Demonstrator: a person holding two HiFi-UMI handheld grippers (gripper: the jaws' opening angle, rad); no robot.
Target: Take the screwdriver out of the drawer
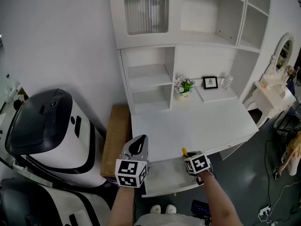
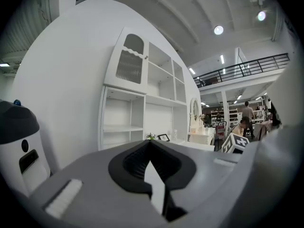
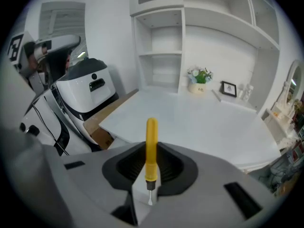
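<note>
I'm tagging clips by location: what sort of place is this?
Likely a furniture display inside a big hall: white desk, dressing table with mirror, railed mezzanine under a high ceiling.

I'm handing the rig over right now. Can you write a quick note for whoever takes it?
Left gripper: shut, empty, beside the open drawer.
Right gripper: shut on the yellow-handled screwdriver, handle pointing away from the gripper, shaft back between the jaws.
Things: the screwdriver is held up at the front edge of the white desk, above the drawer.
Done: the screwdriver is out of the drawer.
Left: probably set it down on the desk. The drawer is open.
</note>
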